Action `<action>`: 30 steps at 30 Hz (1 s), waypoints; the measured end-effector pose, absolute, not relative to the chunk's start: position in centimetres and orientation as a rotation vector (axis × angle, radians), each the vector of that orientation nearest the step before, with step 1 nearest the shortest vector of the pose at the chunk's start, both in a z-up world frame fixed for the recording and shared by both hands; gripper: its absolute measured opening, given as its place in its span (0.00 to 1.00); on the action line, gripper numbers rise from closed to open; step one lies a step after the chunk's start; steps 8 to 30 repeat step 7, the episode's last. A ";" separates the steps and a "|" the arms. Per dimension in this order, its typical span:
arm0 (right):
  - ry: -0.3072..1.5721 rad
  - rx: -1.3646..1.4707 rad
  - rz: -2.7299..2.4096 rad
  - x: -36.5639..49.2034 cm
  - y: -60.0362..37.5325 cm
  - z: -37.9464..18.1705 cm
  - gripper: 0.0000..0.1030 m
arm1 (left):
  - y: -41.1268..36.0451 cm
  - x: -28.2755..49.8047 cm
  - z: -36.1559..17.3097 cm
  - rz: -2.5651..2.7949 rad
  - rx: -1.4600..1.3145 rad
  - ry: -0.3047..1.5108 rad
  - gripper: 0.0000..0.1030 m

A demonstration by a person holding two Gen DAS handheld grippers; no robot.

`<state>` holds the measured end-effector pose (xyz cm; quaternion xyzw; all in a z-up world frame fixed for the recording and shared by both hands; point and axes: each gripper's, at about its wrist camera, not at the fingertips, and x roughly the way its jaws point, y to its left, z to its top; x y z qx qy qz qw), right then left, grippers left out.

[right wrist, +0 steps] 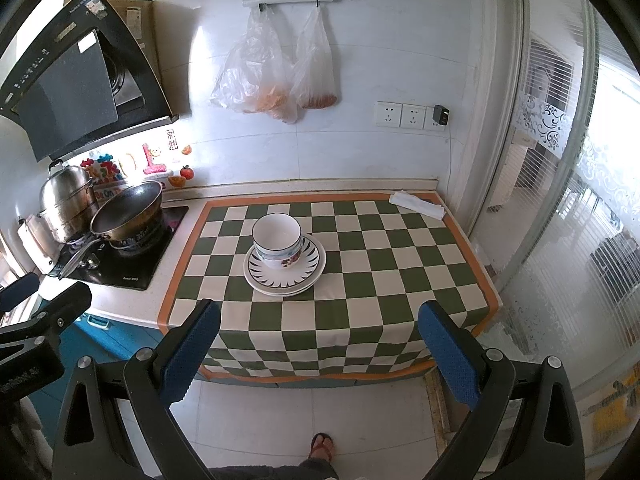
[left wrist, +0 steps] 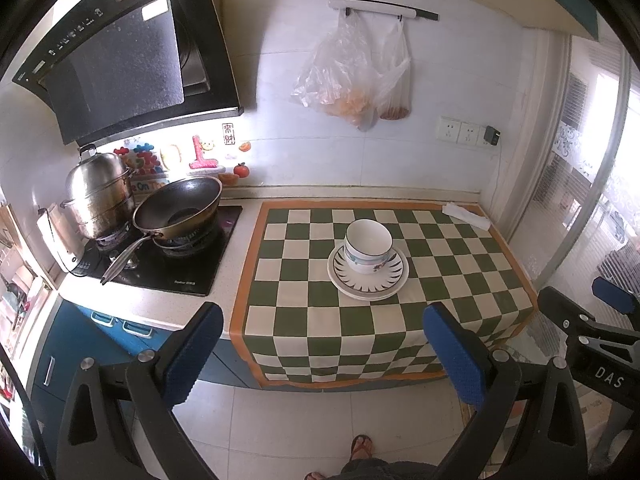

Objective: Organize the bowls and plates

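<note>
**Bowls stacked on plates at mid-cloth, both grippers held back and spread**

A stack of white bowls (left wrist: 368, 246) sits upright on a stack of plates (left wrist: 368, 284) whose top one has a dark spiked rim pattern. The bowls carry a blue band and a floral print, and at least two are nested. The plates rest near the middle of a green-and-cream checkered cloth (left wrist: 304, 320) with an orange border, which covers the counter and hangs over its front edge.

The left gripper (left wrist: 324, 356) hangs over the floor in front of the counter, its blue-padded jaws spread wide and holding nothing. The right gripper (right wrist: 320, 354) is beside it, likewise released and empty, well apart from the dishes.

To the left, a dark wok (left wrist: 180, 208) and a steel steamer pot (left wrist: 100, 196) stand on the gas hob (left wrist: 192, 276) under a black range hood (left wrist: 120, 56). Two plastic bags (left wrist: 352, 72) hang from a wall rail. A folded white cloth (left wrist: 466, 216) lies at the far right corner. A sandalled foot (right wrist: 322, 446) shows on the tiled floor.
</note>
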<state>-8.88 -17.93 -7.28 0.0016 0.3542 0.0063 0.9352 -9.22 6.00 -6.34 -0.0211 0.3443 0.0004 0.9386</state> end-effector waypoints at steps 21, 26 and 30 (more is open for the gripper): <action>0.722 0.001 0.012 -8.9 -18.0 -7.3 0.98 | 5.9 -9.4 -6.3 0.002 -0.046 0.701 1.00; 0.722 0.001 0.012 -8.9 -18.0 -7.3 0.98 | 5.9 -9.4 -6.3 0.002 -0.046 0.701 1.00; 0.722 0.001 0.012 -8.9 -18.0 -7.3 0.98 | 5.9 -9.4 -6.3 0.002 -0.046 0.701 1.00</action>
